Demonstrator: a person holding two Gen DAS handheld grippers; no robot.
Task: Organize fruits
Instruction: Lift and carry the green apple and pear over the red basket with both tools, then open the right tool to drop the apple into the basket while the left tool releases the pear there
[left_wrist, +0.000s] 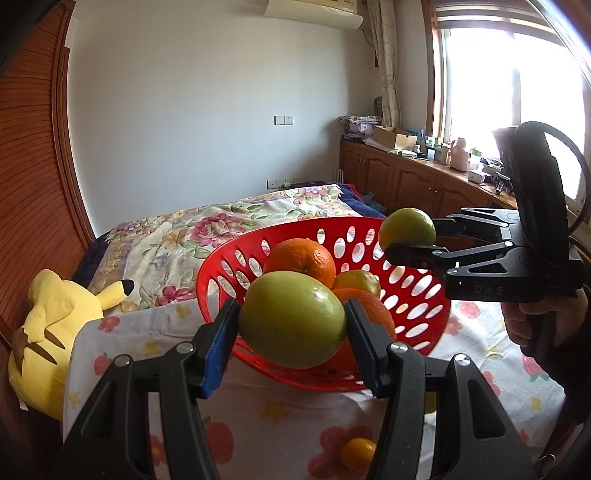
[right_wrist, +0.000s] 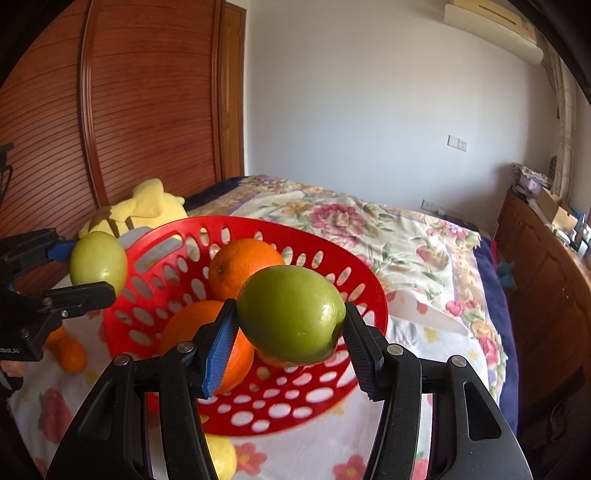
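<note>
Red basket (left_wrist: 221, 266) sits on the bed with oranges (left_wrist: 300, 260) already inside, so I'd call it partly done. Two green apples are held over it: my left tongs (left_wrist: 291, 325) clamp one green apple (left_wrist: 293, 319) at the near rim, right tongs (right_wrist: 290, 317) clamp the other apple (right_wrist: 290, 314). A small orange (left_wrist: 357, 452), maybe more, lies loose on the sheet.

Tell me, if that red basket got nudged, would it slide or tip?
Probably slide: the red basket looks like thin holed plastic, likely light. It sits on soft bedding, so it may rock. The oranges inside could roll and shift its weight.
</note>
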